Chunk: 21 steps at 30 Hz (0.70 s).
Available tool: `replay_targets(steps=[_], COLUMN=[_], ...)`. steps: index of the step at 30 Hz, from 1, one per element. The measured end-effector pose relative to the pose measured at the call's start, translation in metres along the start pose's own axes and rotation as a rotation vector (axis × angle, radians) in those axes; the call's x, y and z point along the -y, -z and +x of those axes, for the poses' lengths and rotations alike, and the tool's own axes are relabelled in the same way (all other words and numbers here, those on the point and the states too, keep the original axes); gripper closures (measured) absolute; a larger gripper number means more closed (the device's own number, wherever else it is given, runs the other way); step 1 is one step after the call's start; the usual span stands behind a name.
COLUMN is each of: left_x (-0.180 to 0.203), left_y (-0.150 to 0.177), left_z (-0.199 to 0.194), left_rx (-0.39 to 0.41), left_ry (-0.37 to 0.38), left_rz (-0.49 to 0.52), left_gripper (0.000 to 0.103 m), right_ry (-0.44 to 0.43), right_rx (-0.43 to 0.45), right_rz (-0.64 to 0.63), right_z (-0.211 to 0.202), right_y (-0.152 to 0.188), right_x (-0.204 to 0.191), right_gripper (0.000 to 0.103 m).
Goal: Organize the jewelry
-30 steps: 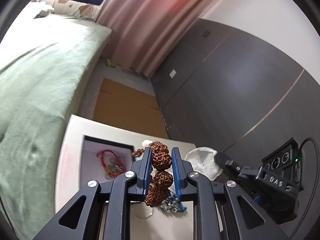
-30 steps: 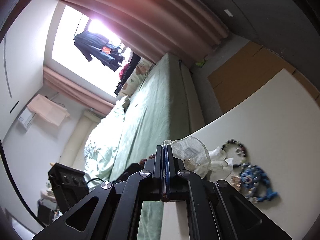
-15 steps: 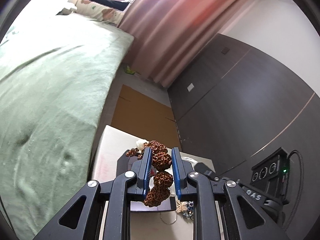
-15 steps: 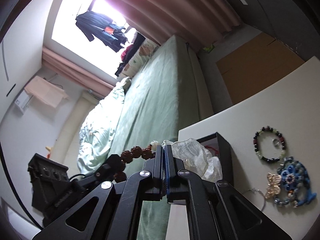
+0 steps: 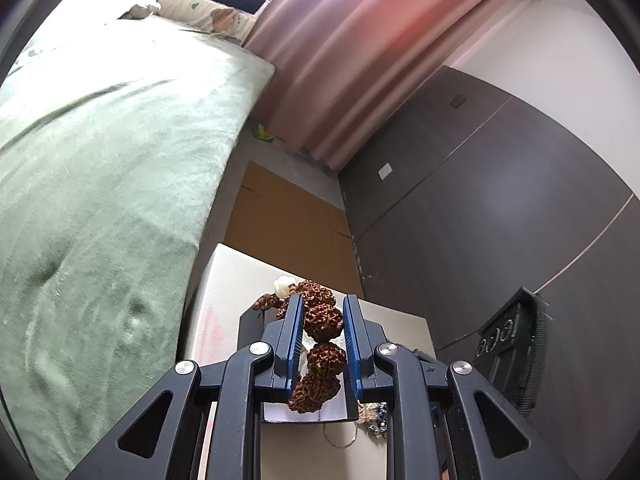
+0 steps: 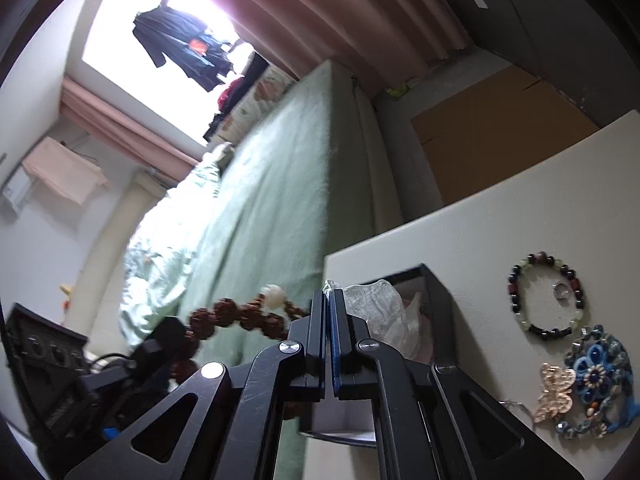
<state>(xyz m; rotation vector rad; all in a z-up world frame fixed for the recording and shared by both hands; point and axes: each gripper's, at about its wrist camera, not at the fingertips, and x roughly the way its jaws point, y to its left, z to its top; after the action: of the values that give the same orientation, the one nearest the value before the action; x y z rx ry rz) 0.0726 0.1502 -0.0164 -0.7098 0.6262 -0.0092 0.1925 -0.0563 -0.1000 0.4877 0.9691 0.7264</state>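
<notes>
My left gripper [image 5: 320, 320] is shut on a string of large knobbly brown beads [image 5: 323, 322] with one white bead [image 5: 285, 285], held above the black jewelry box [image 5: 250, 322]. The string also shows in the right wrist view [image 6: 240, 318]. My right gripper [image 6: 329, 300] is shut on a white translucent pouch [image 6: 376, 304], held over the same box [image 6: 438, 304]. On the white table [image 6: 520, 216] lie a dark and green bead bracelet [image 6: 546, 296], a small ring [image 6: 562, 290], a gold butterfly clip [image 6: 556, 390] and a blue flower ornament [image 6: 598, 380].
A green bed [image 5: 100, 160] runs along the table's left side. Pink curtains [image 5: 360, 52] and a dark wardrobe [image 5: 480, 200] stand behind. Brown cardboard [image 5: 280, 216] lies on the floor beyond the table. A black device with dials [image 5: 508, 340] is at right.
Both grippers have risen and shifted towards the box. The brown bead string is now lifted over the box, and the pouch hangs above it.
</notes>
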Motion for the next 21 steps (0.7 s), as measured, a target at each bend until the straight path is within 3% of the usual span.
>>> replay_targets(steps=[3, 5, 6, 7, 15, 21], left_x=[0.001, 0.004, 0.005, 0.007, 0.022, 0.036], left_y=[0.001, 0.001, 0.002, 0.003, 0.013, 0.023], left_z=[0.001, 0.002, 0.003, 0.004, 0.018, 0.024], left_rx=[-0.001, 0.001, 0.000, -0.002, -0.019, 0.002], left_ry=[-0.007, -0.013, -0.015, -0.016, -0.072, -0.210], left_rz=[0.002, 0.004, 0.006, 0.008, 0.051, 0.106], left_gripper=[0.083, 0.083, 0.083, 0.083, 0.083, 0.083], right_ry=[0.029, 0.033, 0.035, 0.037, 0.068, 0.096], right_rx=[-0.043, -0.056, -0.044, -0.021, 0.038, 0.078], right_rz=[0.008, 0.010, 0.008, 0.004, 0.026, 0.062], right_z=[0.003, 0.000, -0.004, -0.012, -0.060, -0.100], right_y=[-0.001, -0.002, -0.002, -0.003, -0.008, -0.009], right_x=[0.004, 0.005, 0.006, 0.006, 0.026, 0.046], right_gripper=[0.094, 0.073, 0.056, 0.049, 0.048, 0.048])
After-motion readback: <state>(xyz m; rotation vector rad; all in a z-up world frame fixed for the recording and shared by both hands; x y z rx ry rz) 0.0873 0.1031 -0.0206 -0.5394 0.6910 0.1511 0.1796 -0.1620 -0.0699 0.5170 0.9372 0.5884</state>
